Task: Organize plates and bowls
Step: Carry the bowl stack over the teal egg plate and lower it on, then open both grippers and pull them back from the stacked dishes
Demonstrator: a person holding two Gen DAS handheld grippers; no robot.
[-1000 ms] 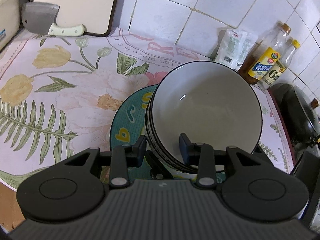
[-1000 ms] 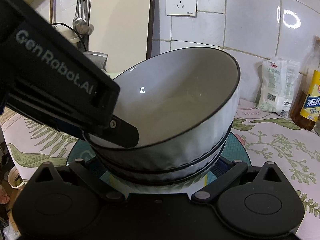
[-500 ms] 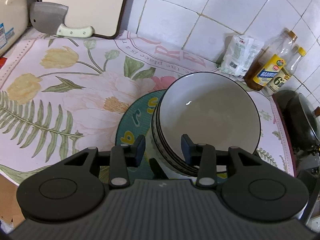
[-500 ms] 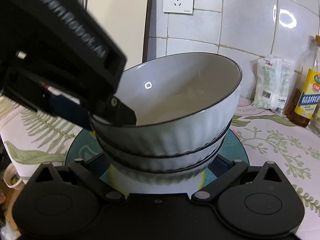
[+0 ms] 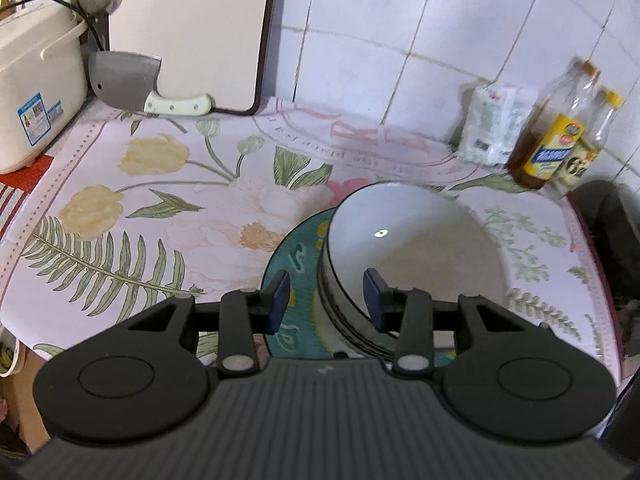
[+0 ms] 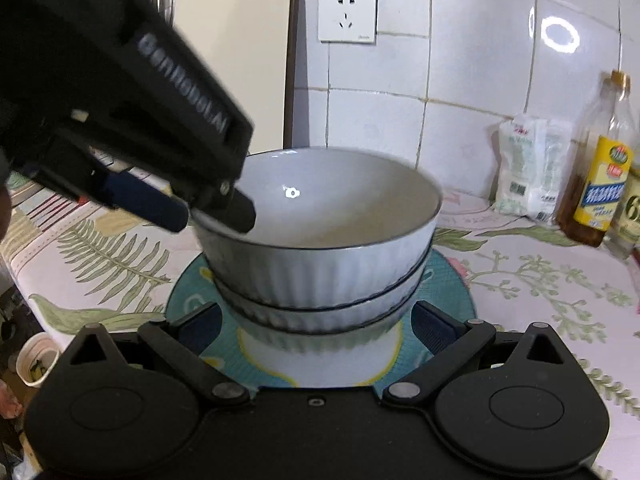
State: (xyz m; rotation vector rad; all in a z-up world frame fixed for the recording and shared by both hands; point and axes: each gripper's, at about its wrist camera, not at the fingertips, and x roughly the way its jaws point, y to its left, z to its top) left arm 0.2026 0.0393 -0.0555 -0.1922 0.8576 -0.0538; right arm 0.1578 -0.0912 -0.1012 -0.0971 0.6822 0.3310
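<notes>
A stack of white ribbed bowls with dark rims (image 6: 320,264) sits on a teal patterned plate (image 6: 188,292) on the flowered counter. The top bowl (image 5: 416,248) shows from above in the left wrist view, on the same plate (image 5: 298,248). My left gripper (image 5: 326,298) is open, one finger inside the top bowl's near rim and one outside; it also shows in the right wrist view (image 6: 212,216). My right gripper (image 6: 316,326) is open wide, its fingers on either side of the stack's base, low over the plate.
A cleaver (image 5: 128,84) and a cutting board (image 5: 188,32) lean at the back left beside a cream appliance (image 5: 32,92). A white packet (image 5: 496,124) and oil bottles (image 5: 552,136) stand at the back right. A dark pan (image 5: 612,232) lies at the right edge.
The tilted top bowl has settled level onto the stack. My left gripper's fingers have spread wider and it has lifted and pulled back. The right gripper has drawn back slightly.
</notes>
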